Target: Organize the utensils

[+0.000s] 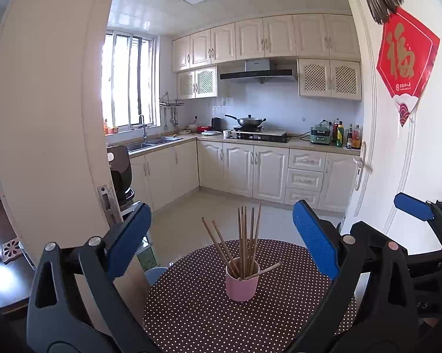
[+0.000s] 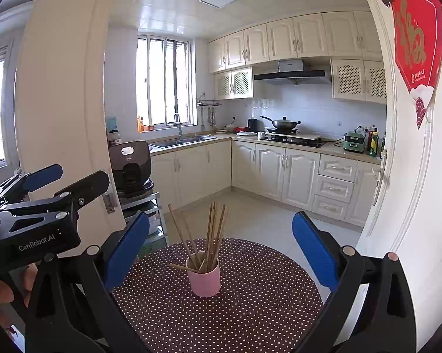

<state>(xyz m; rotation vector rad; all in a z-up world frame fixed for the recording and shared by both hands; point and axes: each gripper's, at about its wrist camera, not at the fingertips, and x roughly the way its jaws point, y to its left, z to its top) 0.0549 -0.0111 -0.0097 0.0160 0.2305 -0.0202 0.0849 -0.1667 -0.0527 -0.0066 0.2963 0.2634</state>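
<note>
A pink cup [image 1: 242, 283] [image 2: 205, 278] stands on a round table with a brown polka-dot cloth [image 1: 191, 311] [image 2: 250, 303]. Several wooden chopsticks [image 1: 245, 244] [image 2: 213, 232] stand in it, fanned out; one lies tilted across the rim. My left gripper [image 1: 221, 241] is open, its blue pads wide apart on either side of the cup and nearer than it. My right gripper [image 2: 221, 241] is likewise open and holds nothing. In the left wrist view the right gripper [image 1: 420, 209] shows at the right edge; in the right wrist view the left gripper [image 2: 53, 179] shows at the left.
Beyond the table an open doorway leads into a kitchen with cream cabinets [image 1: 250, 170], a sink [image 1: 153, 141] and a wok on a stove [image 1: 250, 122]. A white door [image 1: 397, 147] with a red hanging stands at the right. A dark appliance [image 2: 129, 164] on a rack sits left of the table.
</note>
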